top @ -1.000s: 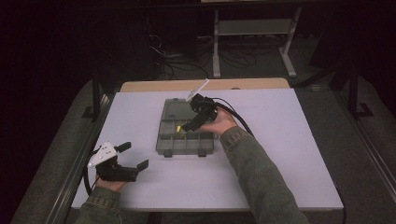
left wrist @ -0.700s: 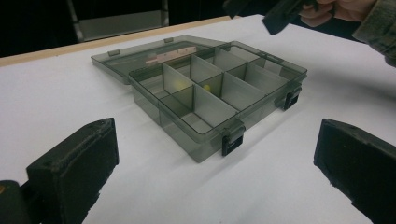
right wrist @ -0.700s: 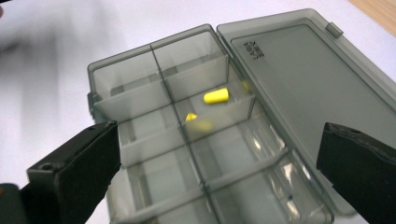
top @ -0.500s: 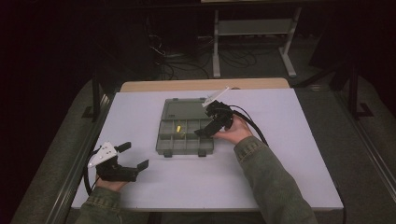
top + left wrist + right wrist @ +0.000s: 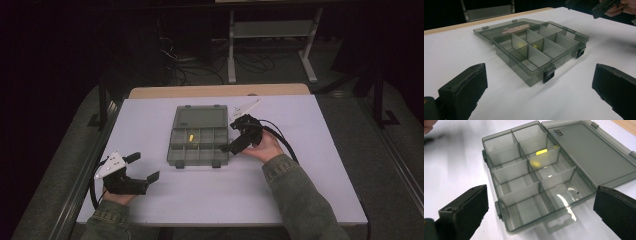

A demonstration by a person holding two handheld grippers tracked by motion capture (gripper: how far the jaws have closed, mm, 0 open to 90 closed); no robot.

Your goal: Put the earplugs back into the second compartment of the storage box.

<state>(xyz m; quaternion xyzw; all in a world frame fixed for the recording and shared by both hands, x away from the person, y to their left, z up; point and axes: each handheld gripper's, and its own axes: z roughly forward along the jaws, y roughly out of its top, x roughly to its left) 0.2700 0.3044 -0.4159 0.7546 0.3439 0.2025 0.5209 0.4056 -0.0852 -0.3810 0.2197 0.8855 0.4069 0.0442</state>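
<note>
Both grippers spread wide and empty around an open compartment box.
Our right gripper (image 5: 239,141) hovers beside the smoky plastic compartment box (image 5: 197,142) mid-worktop (image 5: 300,190), left gripper (image 5: 131,172) well apart; we judge it light, stiff, slippery, best pinched by a side wall, small yellow piece (image 5: 541,152) inside.

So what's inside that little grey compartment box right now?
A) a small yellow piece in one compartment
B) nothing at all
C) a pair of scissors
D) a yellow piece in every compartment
A: the open box holds one small yellow piece in a single compartment; the other compartments look bare.
</note>
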